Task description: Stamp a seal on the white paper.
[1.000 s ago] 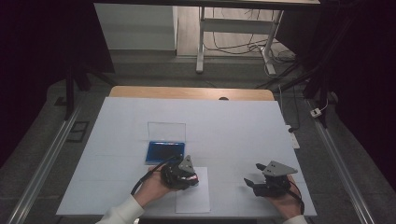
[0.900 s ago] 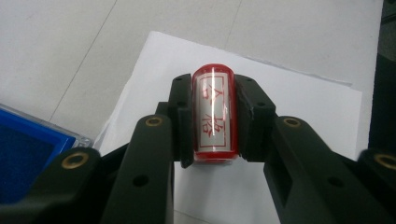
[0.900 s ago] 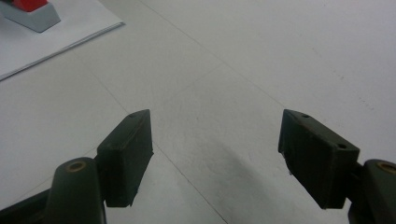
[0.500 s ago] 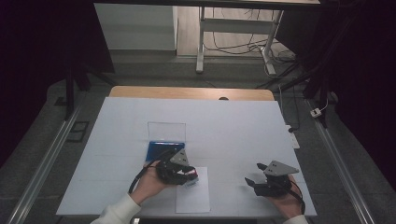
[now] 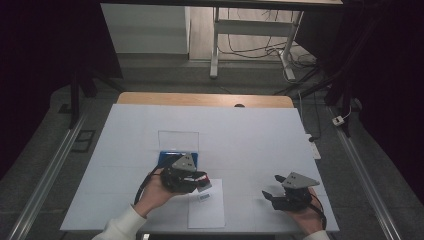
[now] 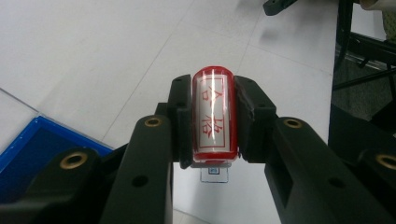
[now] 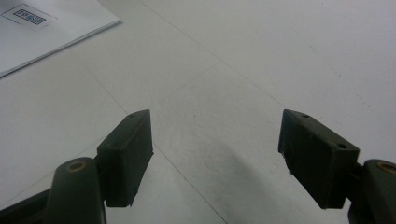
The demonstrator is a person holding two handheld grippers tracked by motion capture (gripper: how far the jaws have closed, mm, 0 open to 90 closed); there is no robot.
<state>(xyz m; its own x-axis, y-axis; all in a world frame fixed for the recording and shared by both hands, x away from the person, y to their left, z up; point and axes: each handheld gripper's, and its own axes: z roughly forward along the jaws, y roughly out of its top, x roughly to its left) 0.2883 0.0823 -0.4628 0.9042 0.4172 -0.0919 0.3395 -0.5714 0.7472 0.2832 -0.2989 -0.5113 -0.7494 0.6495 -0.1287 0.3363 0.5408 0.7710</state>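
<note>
My left gripper [image 5: 200, 180] is shut on a red cylindrical stamp [image 5: 202, 178] and hangs just above the top edge of a white paper sheet [image 5: 206, 212]. In the left gripper view the stamp [image 6: 213, 114], with red characters on its label, sits pinched between both jaws of the gripper [image 6: 212, 88]. A small blue printed mark [image 5: 203, 198] lies on the sheet, just below the stamp. A blue ink pad tray [image 5: 166, 158] lies behind the left hand. My right gripper [image 5: 270, 186] rests low at the front right, open, with nothing between its jaws [image 7: 215, 140].
A clear lid [image 5: 178, 140] stands at the far side of the blue tray [image 6: 28, 154]. The white table cover [image 5: 250, 135] ends at a wooden edge [image 5: 205, 99] at the back. The sheet's corner [image 7: 56, 32] with its mark [image 7: 29, 15] lies far left of the right gripper.
The left hand has lifted the stamp off the sheet and drawn it a little back toward the blue tray, uncovering the blue mark. The right hand has stayed put.
</note>
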